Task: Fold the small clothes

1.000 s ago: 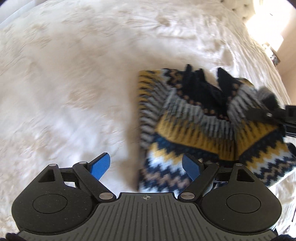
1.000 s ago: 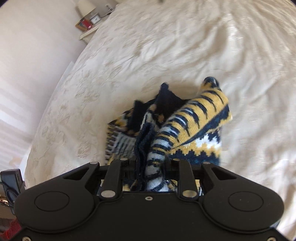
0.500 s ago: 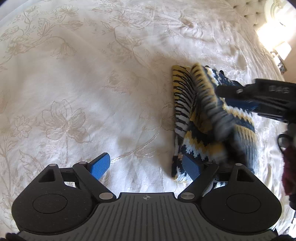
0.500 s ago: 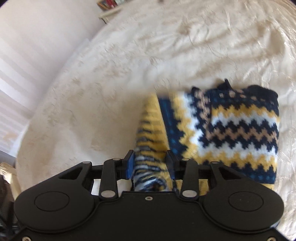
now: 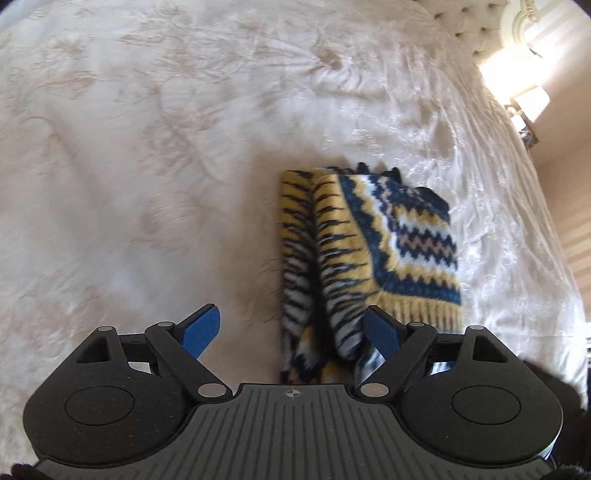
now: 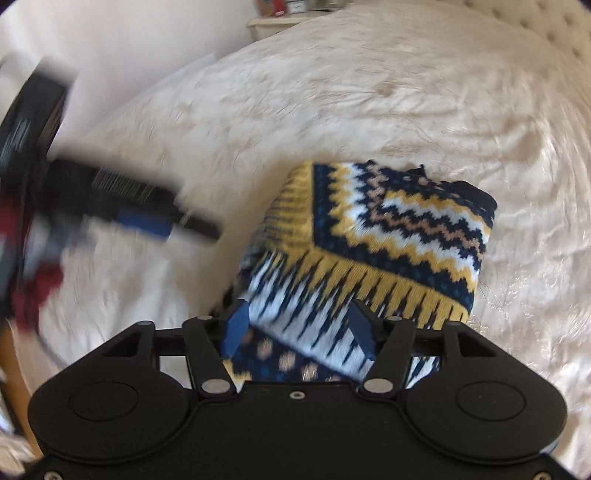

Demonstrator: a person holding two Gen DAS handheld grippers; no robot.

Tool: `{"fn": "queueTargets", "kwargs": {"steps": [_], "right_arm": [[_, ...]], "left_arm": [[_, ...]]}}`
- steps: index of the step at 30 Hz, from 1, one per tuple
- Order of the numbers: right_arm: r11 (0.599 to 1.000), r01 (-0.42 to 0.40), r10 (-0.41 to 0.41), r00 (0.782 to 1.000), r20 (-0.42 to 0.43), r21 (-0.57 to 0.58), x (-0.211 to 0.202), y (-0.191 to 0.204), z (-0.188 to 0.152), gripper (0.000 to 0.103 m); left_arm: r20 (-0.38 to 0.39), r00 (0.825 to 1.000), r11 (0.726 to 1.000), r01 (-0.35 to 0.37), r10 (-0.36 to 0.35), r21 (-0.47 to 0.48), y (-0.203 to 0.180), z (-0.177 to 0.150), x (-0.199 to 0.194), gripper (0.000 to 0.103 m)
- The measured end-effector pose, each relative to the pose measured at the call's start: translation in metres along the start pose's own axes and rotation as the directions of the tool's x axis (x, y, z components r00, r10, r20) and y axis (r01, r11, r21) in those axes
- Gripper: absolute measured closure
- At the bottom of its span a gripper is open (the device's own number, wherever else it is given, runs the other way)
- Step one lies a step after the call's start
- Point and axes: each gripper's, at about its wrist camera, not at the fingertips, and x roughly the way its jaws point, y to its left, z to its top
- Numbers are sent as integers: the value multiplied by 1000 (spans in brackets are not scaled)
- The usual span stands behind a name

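Observation:
A small knitted sweater (image 5: 388, 251) in navy, yellow and white zigzags lies folded on the cream bedspread (image 5: 147, 166). My left gripper (image 5: 291, 328) is open, hovering just before the sweater's near left edge, with nothing between its blue fingers. My right gripper (image 6: 299, 326) is open with its blue fingers spread either side of the sweater's (image 6: 369, 240) near edge, no longer clamping it. The left gripper shows blurred at the left of the right wrist view (image 6: 122, 206).
A tufted headboard (image 5: 476, 33) and a lit lamp (image 5: 528, 99) stand at the far right. A bedside shelf with small items (image 6: 280, 11) sits beyond the bed's far edge. Embroidered bedspread stretches to the left of the sweater.
My right gripper carried a sweater flap over onto the pile and then opened, letting it go. The sweater now lies in a flatter fold. My left gripper stayed open and shifted.

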Motion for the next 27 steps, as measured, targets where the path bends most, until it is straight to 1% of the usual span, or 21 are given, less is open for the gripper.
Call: {"fn": "queueTargets", "kwargs": {"steps": [2, 4, 6, 7, 9, 10, 11, 12, 13, 14, 15, 16, 18, 20, 23, 27], "right_arm": [[995, 26, -27, 1000, -15, -96, 5, 19, -10, 33], [974, 75, -77, 997, -4, -214, 11, 40, -20, 28], [934, 135, -134, 991, 24, -331, 20, 59, -27, 19], [906, 160, -159, 987, 36, -392, 25, 68, -31, 18], [858, 182, -184, 982, 43, -480, 35, 80, -36, 18], [838, 196, -196, 979, 53, -509, 40, 83, -37, 20], [826, 212, -209, 976, 66, -522, 42, 83, -37, 26], [827, 225, -223, 973, 68, -515, 43, 81, -35, 40], [847, 222, -223, 973, 57, -484, 41, 75, -30, 48], [880, 203, -204, 978, 44, -429, 37, 66, -25, 67], [914, 183, -181, 983, 40, -362, 32, 56, -19, 83], [937, 182, -173, 983, 54, -298, 25, 47, -14, 83], [953, 200, -184, 979, 89, -229, 14, 35, -7, 85], [969, 188, -172, 979, 111, -160, 3, 24, -3, 85], [978, 169, -154, 981, 122, -124, -6, 17, 0, 85], [984, 142, -129, 985, 115, -111, -7, 17, -3, 85]], "left_arm": [[-17, 1000, 1000, 19, -19, 10, -7, 6, 7, 19], [-30, 999, 999, 25, -24, 35, -14, 9, 11, 19], [-43, 999, 998, 36, -33, 50, -20, 11, 14, 19], [-52, 998, 998, 43, -40, 50, -21, 11, 15, 19], [-68, 996, 998, 54, -51, 44, -21, 11, 17, 18], [-74, 996, 998, 57, -54, 41, -21, 11, 17, 19], [-79, 995, 997, 59, -56, 39, -21, 11, 18, 18], [-84, 995, 997, 64, -61, 33, -20, 12, 18, 18], [-90, 993, 997, 72, -69, 24, -19, 12, 18, 18], [-98, 992, 997, 81, -80, 13, -18, 13, 18, 18], [-107, 990, 995, 95, -94, 1, -17, 13, 20, 18], [-117, 987, 994, 112, -113, -14, -16, 14, 21, 18], [-140, 978, 987, 152, -157, -46, -16, 14, 27, 19], [-164, 967, 980, 188, -197, -70, -18, 13, 35, 19], [-168, 956, 970, 227, -240, -91, -25, 13, 47, 19], [-152, 958, 966, 226, -243, -125, -30, 18, 64, 19]]}}
